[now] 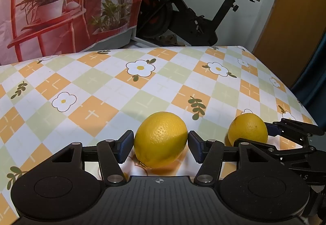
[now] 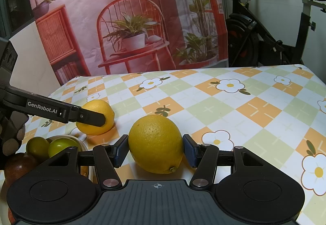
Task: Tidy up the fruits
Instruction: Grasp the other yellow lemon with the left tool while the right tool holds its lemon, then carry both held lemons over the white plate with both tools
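Each gripper frames one lemon on the desk (image 1: 101, 86): left gripper (image 1: 161, 143) around the left lemon (image 1: 161, 139), right gripper (image 2: 155, 148) around the right lemon (image 2: 155, 143). Jaws touch or nearly touch the rinds; grasp uncertain. Lemons seem firm, waxy; hold the widest middle.

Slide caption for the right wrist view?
Right gripper straddling a lemon on the floral tablecloth; left gripper at a second lemon.

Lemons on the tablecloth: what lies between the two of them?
In the left wrist view, only the right pad of the left gripper and a strip of bare tablecloth lie between the near lemon and the far lemon.
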`<state>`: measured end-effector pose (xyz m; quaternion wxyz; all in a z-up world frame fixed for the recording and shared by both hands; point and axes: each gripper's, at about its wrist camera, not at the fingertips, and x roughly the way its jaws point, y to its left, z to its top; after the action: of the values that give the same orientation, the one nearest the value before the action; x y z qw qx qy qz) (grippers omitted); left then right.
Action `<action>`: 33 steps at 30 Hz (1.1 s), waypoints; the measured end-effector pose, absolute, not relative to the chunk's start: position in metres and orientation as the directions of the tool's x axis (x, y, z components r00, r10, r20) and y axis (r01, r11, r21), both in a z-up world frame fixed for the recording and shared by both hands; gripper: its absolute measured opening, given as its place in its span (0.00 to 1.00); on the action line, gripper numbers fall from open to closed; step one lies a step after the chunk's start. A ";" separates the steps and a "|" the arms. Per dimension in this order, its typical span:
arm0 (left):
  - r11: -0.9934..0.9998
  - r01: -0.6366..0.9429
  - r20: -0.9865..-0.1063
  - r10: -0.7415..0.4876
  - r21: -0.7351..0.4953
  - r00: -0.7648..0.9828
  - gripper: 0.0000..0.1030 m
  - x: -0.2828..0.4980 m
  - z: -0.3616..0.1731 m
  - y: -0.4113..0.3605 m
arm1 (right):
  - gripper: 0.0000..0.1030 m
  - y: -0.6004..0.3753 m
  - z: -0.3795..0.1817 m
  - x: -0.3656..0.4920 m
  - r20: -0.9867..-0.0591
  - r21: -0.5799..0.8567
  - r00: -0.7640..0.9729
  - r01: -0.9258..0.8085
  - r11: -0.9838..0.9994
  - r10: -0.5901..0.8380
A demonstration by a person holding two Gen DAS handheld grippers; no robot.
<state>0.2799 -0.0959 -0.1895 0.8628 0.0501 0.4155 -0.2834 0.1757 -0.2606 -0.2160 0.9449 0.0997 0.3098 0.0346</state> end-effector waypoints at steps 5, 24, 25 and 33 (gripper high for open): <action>0.834 0.532 -0.745 -0.445 -0.143 0.497 0.59 0.279 -0.189 -0.097 | 0.51 -0.261 -0.216 0.176 -0.578 0.210 0.806 -0.004 0.978 0.127; 0.857 0.506 -0.713 -0.416 -0.100 0.564 0.59 0.269 -0.186 -0.086 | 0.51 -0.261 -0.216 0.175 -0.578 0.211 0.806 -0.004 0.977 0.128; 0.859 0.503 -0.713 -0.411 -0.094 0.568 0.59 0.267 -0.185 -0.085 | 0.51 -0.261 -0.216 0.175 -0.578 0.212 0.806 -0.004 0.977 0.129; 0.871 0.478 -0.687 -0.417 -0.114 0.596 0.59 0.249 -0.165 -0.068 | 0.51 -0.260 -0.216 0.175 -0.577 0.214 0.807 -0.003 0.977 0.129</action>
<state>0.2489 -0.0685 -0.1653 0.8923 0.0409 0.3732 -0.2506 0.1749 -0.2604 -0.2156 0.9449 0.1018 0.3091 0.0347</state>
